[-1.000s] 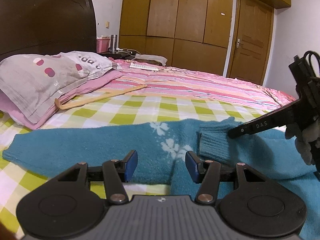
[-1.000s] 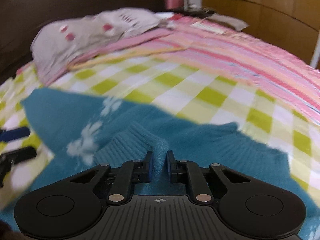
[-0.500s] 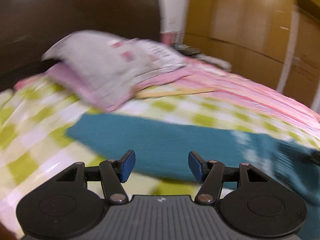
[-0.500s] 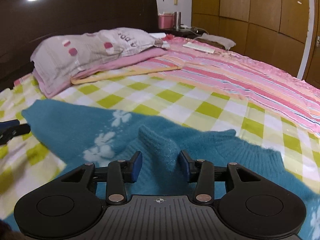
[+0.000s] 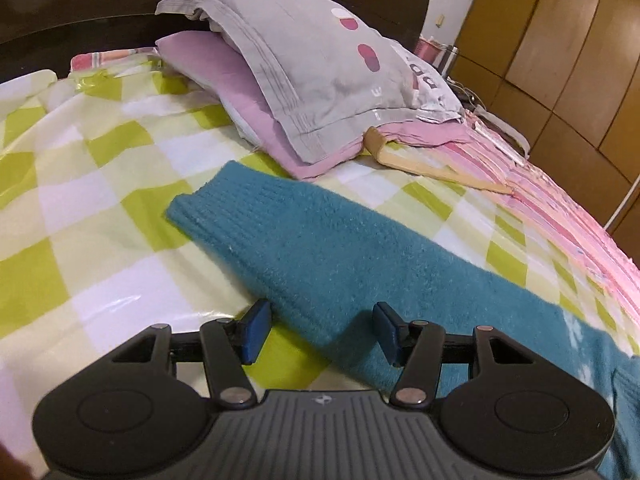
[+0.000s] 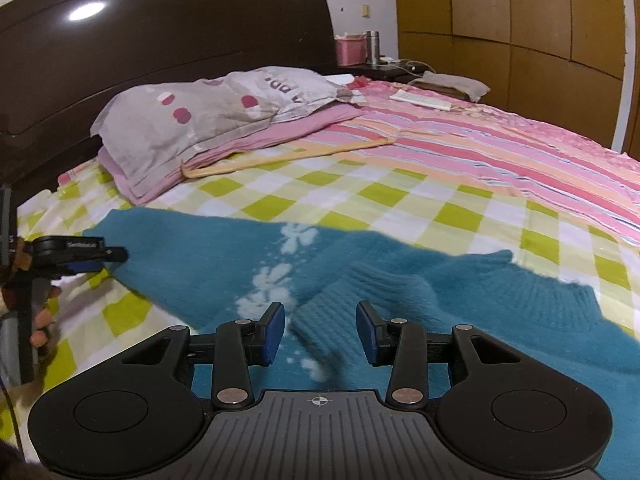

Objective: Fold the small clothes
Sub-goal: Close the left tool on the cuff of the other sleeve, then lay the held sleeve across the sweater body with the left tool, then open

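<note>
A teal knitted sweater [image 6: 500, 304] with white flowers lies flat on the green-checked sheet [image 6: 400, 196]. One sleeve is folded over its body, and the ribbed cuff [image 6: 324, 316] lies between the pads of my right gripper [image 6: 320, 330]. The pads stand apart from the cuff while the jaws close slightly. The other sleeve [image 5: 320, 248] stretches out to the left, ending in its cuff [image 5: 200, 208]. My left gripper [image 5: 320, 334] is low over that sleeve's near edge, jaws closing, pads not pressing the knit. In the right wrist view the left gripper [image 6: 108, 258] shows at the sleeve's end.
Grey and pink pillows [image 5: 312, 80] are stacked against the dark headboard [image 6: 160, 40]. A wooden hanger [image 6: 288, 158] lies beside them. A pink striped blanket [image 6: 500, 152] covers the far bed. Behind it stand a wardrobe [image 6: 520, 20] and a nightstand with a pink box [image 6: 350, 50].
My right gripper opened and released the folded sleeve cuff, drawing back a little. My left gripper swung left along the outstretched sleeve and sank toward it, staying open.
</note>
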`<state>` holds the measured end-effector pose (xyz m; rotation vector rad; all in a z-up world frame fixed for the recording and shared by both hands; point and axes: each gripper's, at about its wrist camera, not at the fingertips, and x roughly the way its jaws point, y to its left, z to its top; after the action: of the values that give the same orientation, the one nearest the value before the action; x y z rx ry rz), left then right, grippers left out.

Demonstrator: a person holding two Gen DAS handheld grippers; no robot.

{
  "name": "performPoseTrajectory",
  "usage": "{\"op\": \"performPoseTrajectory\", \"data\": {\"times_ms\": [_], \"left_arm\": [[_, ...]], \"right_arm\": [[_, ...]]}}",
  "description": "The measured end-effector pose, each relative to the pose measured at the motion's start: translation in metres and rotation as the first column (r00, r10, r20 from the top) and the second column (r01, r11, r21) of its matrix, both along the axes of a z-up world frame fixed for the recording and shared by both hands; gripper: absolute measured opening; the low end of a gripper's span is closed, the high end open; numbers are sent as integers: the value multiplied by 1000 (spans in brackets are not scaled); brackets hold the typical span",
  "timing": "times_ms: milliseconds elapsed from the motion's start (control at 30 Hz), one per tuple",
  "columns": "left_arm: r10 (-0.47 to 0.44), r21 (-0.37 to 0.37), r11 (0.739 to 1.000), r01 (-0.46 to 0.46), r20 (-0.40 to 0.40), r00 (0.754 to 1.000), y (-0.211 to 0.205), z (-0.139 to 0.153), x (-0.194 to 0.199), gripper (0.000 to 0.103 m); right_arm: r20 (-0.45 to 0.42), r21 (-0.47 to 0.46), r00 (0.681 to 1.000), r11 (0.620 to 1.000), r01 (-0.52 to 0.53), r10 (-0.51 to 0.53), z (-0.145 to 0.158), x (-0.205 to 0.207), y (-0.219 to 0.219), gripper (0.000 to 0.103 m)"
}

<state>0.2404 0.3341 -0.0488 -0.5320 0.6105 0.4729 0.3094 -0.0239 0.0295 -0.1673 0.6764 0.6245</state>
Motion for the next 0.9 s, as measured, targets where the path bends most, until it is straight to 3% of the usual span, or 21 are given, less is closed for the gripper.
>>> {"op": "performPoseTrajectory", "data": {"times_ms": [67,167,233,467,667,767,833,900], "left_arm": [[6,-8,1000,-5,17,1000,4,0,3,53],[6,1,1000,-6,21,1000,7,1,5,36],[-5,-37,999,7,47,999,11,1,5,21],[-30,-107,993,48,164,986,15,12,1,17],[-206,-44,974,224,257,944,-20,32,3,17],[-376,74,926,369,240,895,-59,39,8,17],[-501,159,865,477,200,842,-91,40,9,18],[-604,194,794,576,157,781,-120,38,9,18]], "right_arm": [[-3,-5,1000,1000,-10,10,-2,-2,8,39],[-5,-6,1000,1000,-27,27,-2,-5,20,39],[-2,-7,999,999,-37,37,0,-7,28,39],[3,11,998,998,-61,61,9,-13,47,39],[-8,39,999,998,-45,45,16,-12,52,39],[-11,52,1000,998,-20,21,19,-10,50,39],[-20,57,1000,998,7,-6,20,-8,45,39],[-20,52,1000,998,25,-24,21,-6,42,39]]}}
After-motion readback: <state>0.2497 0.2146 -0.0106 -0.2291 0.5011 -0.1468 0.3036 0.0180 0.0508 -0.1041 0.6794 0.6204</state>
